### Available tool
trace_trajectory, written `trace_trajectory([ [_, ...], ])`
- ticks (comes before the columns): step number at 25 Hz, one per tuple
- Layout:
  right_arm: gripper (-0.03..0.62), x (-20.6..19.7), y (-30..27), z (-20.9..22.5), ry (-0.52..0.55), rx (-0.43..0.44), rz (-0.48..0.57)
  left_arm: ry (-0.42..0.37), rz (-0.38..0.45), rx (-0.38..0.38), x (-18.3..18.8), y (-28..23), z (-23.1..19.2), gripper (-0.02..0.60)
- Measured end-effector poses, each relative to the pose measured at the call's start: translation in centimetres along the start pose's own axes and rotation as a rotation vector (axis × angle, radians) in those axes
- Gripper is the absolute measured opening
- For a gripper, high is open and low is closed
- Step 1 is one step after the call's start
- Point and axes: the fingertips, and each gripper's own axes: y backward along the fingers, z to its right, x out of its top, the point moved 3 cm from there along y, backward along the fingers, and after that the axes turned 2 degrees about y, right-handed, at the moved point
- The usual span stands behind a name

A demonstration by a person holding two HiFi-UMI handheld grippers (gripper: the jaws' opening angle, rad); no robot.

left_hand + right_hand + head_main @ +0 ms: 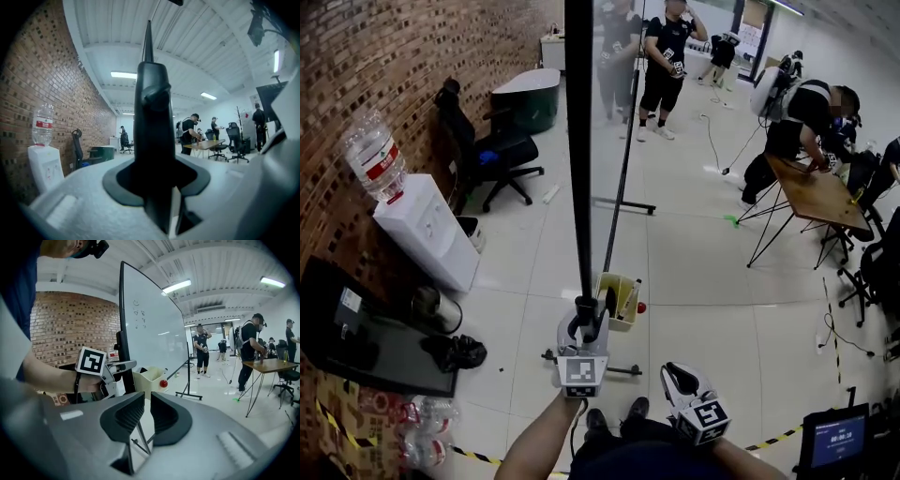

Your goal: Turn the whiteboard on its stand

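Whiteboard (578, 141) stands edge-on straight ahead of the person on its stand (623, 202), on the pale tiled floor between a brick wall and a group of people at a wooden table (811, 192). The left hand-held gripper (586, 314) is clamped on the board's near black edge, with the frame filling the space between its jaws. The right hand-held gripper (675, 373) hangs lower and to the side, its jaws all but closed on nothing.

The main risk seems to be the single grip. The jaws hold only a narrow frame edge, so a strong push could make them slide along it or slip off. With the other hand-held gripper idle, nothing steadies the stand, so the whole frame might shift across the floor instead of the board pivoting. A pale bin (617, 295) with a red ball (641, 307) beside it sits just by the gripped edge, and a swing could knock it or spill it. The person's feet are close to the near foot of the stand.

No view shows the pivot or any lock on it. The board's top is cut off in the head view. Whether the bin hangs from the board or from the stand cannot be told. In the left gripper view the frame covers the pads, so the depth of the bite is unclear.
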Motion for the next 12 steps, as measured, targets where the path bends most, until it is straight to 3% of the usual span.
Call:
trace_trajectory([
  [7, 0.044, -1.0, 3.0, -0.9, -0.012, 0.009, 0.046, 0.036, -0.009, -0.010, -0.5, 4.2, 1.3, 0.164],
  [12, 0.044, -2.1, 6.0, -1.7, -0.079, 0.038, 0.072, 0.027, -0.023, -0.008, 0.2, 7.1, 0.6, 0.164],
])
